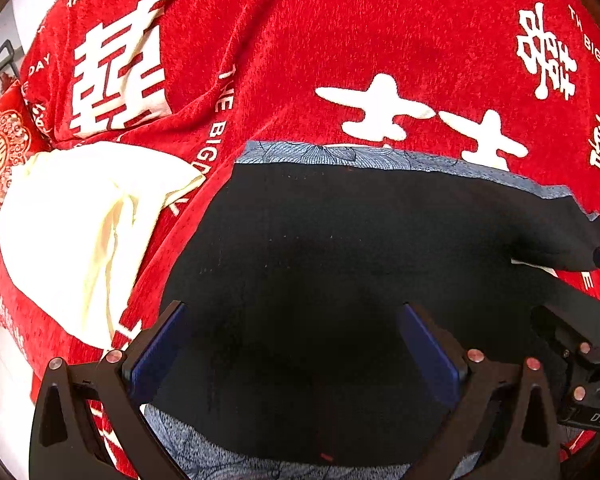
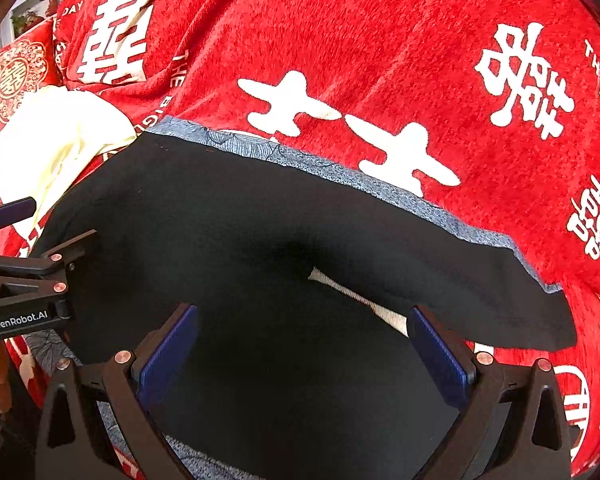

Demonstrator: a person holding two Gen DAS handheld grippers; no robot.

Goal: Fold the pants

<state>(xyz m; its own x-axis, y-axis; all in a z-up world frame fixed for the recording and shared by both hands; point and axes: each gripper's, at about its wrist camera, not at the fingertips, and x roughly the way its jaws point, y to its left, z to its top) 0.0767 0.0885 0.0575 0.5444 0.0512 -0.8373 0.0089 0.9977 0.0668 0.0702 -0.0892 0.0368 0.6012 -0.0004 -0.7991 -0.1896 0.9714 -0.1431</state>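
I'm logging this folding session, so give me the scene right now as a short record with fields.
surface: red blanket with white characters
garment: black pants lying flat on it
under the pants: blue-grey patterned cloth, edge showing at the far side
nearby: cream cloth, left of the pants
left claw: open, over the pants, holding nothing
right claw: open, over the pants, holding nothing
white strip: showing on the pants near the right claw

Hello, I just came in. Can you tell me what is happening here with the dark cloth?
A person is folding black pants on a red blanket, with a hand-held gripper in each hand. The left hand-held gripper and the right hand-held gripper are both open above the dark fabric, gripping nothing. A blue patterned layer shows along the far edge. A cream cloth lies to the left.
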